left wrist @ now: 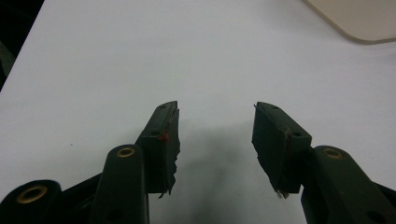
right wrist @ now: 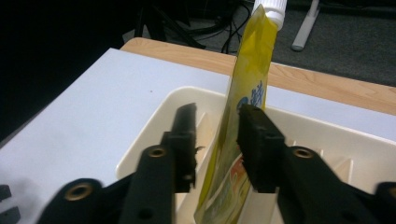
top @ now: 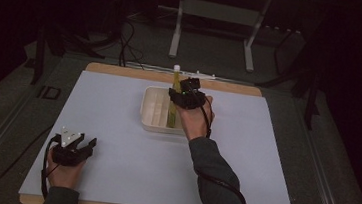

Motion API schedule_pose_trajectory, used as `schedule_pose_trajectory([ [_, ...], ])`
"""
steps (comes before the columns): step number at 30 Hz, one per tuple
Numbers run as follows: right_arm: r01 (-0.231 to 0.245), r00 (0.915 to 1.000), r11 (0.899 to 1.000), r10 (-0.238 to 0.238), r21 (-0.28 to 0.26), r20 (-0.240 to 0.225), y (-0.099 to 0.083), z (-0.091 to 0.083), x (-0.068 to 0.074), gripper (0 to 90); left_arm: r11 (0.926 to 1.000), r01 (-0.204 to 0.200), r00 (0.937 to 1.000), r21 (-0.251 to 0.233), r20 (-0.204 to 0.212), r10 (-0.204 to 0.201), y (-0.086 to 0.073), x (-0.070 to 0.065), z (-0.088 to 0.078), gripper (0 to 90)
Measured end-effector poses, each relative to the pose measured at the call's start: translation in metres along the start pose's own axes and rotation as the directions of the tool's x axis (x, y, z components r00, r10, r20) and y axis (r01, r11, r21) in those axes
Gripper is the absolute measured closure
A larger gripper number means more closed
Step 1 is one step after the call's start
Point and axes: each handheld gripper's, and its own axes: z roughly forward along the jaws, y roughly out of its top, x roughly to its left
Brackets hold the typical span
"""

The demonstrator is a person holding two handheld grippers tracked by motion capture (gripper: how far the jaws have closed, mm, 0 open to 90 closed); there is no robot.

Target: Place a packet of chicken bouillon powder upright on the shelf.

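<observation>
A tall yellow pouch (top: 175,81) with a white cap stands upright in a cream divided tray (top: 150,116) at the middle back of the table. My right gripper (top: 174,97) reaches over the tray. In the right gripper view its jaws (right wrist: 217,111) straddle the pouch (right wrist: 250,79): the left jaw stands clear of it, the right jaw is at its edge, and the gripper is open. The tray's rim (right wrist: 154,135) lies below. My left gripper (top: 88,139) rests at the front left of the table, open with nothing between its fingers (left wrist: 215,106).
A pale mat (top: 111,175) covers the table, with a wooden edge (top: 230,86) at the back. A corner of the tray (left wrist: 369,23) appears far off in the left gripper view. Behind the table stand a grey frame's legs (top: 176,36) and cables on a dark floor.
</observation>
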Motion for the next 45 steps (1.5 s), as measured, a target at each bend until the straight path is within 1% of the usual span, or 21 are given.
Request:
schedule_pose_trajectory([
  [1, 0.008, 0.9999, 1.0, -0.008, 0.004, -0.011, 0.0, -0.001, 0.0, 60.0, 1.0, 0.0, 1.0, 0.002, 0.0, 0.0, 0.0, 0.0, 0.0, 51.2],
  [2, 0.013, 0.9999, 1.0, -0.013, 0.003, -0.012, 0.0, -0.001, 0.001, 58.6, 1.0, -0.002, 1.0, 0.003, 0.0, 0.002, 0.0, 0.0, 0.0, 51.2],
  [4, 0.028, 0.9992, 1.0, -0.027, 0.007, -0.027, 0.001, -0.003, 0.002, 55.4, 1.0, -0.002, 1.0, 0.002, 0.001, 0.002, 0.0, 0.0, 0.0, 51.1],
  [7, 0.055, 0.9972, 0.998, -0.054, 0.027, -0.051, 0.001, -0.006, 0.005, 52.3, 1.0, 0.001, 1.0, 0.001, 0.0, -0.001, 0.0, 0.0, 0.0, 50.8],
  [9, 0.07, 0.9962, 0.997, -0.068, 0.031, -0.055, 0.001, -0.008, 0.006, 51.2, 1.0, -0.001, 1.0, 0.002, -0.001, 0.001, 0.0, 0.0, 0.0, 50.8],
  [18, 0.1, 0.9914, 0.995, -0.097, 0.028, -0.087, -0.006, -0.021, 0.006, 49.7, 1.0, 0.004, 1.0, 0.004, -0.008, -0.004, 0.0, 0.0, 0.001, 50.6],
  [21, 0.106, 0.9899, 0.994, -0.104, 0.019, -0.096, -0.008, -0.026, 0.006, 49.5, 1.0, 0.005, 1.0, 0.003, -0.008, -0.005, 0.0, 0.0, 0.0, 50.3],
  [23, 0.116, 0.9893, 0.993, -0.115, 0.013, -0.091, -0.01, -0.03, 0.006, 49.7, 1.0, 0.007, 0.9999, 0.004, -0.009, -0.007, 0.0, 0.001, 0.0, 50.3],
  [27, 0.127, 0.9865, 0.992, -0.127, -0.006, -0.103, -0.015, -0.04, 0.005, 49.6, 1.0, 0.007, 0.9999, 0.005, -0.012, -0.006, 0.0, 0.001, 0.0, 50.3],
  [31, 0.133, 0.9845, 0.991, -0.134, -0.018, -0.113, -0.02, -0.05, 0.003, 49.5, 1.0, 0.006, 0.9999, 0.006, -0.016, -0.006, 0.0, 0.0, 0.0, 50.1],
  [35, 0.123, 0.9836, 0.992, -0.126, -0.025, -0.13, -0.025, -0.059, 0.0, 49.4, 0.9999, 0.013, 0.9997, 0.011, -0.022, -0.013, 0.0, 0.001, 0.001, 49.4],
  [39, 0.117, 0.9838, 0.993, -0.119, -0.028, -0.134, -0.033, -0.066, -0.005, 49.4, 0.9994, 0.03, 0.9984, 0.015, -0.049, -0.029, 0.0, 0.001, 0.002, 48.0],
  [42, 0.108, 0.9855, 0.994, -0.11, -0.021, -0.13, -0.041, -0.07, -0.012, 49.3, 0.9989, 0.044, 0.9967, 0.014, -0.069, -0.042, 0.0, 0.001, 0.002, 47.3],
  [45, 0.086, 0.9882, 0.996, -0.087, -0.015, -0.126, -0.047, -0.073, -0.019, 48.2, 0.9976, 0.068, 0.9943, 0.012, -0.084, -0.067, 0.0, 0.003, 0.001, 45.1],
])
